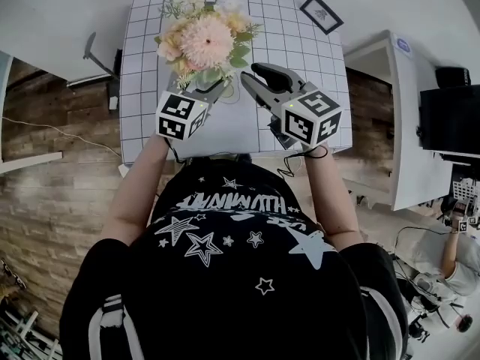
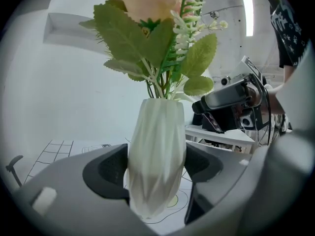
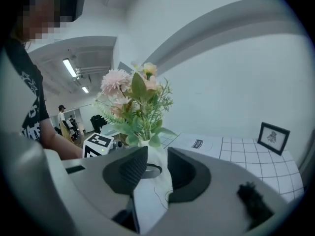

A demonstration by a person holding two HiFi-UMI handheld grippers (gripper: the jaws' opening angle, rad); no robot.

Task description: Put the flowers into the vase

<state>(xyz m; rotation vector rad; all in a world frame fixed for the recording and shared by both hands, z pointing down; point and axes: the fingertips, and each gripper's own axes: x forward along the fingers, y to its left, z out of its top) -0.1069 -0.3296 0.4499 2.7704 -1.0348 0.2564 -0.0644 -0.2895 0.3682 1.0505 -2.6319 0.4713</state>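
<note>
Flowers seated in vase; left gripper clamps vase, right gripper spread, empty. Next, probably: release vase without tipping

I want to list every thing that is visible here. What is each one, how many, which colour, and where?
Table: one, white with grid lines, under everything.
Vase: one, white, on the table.
Flowers: one bunch, pink and peach with green leaves, in the vase.
Picture frame: one, black, far right table corner.
Left tongs: one, grey, shut on the vase.
Right tongs: one, grey, open and empty, beside the vase.
</note>
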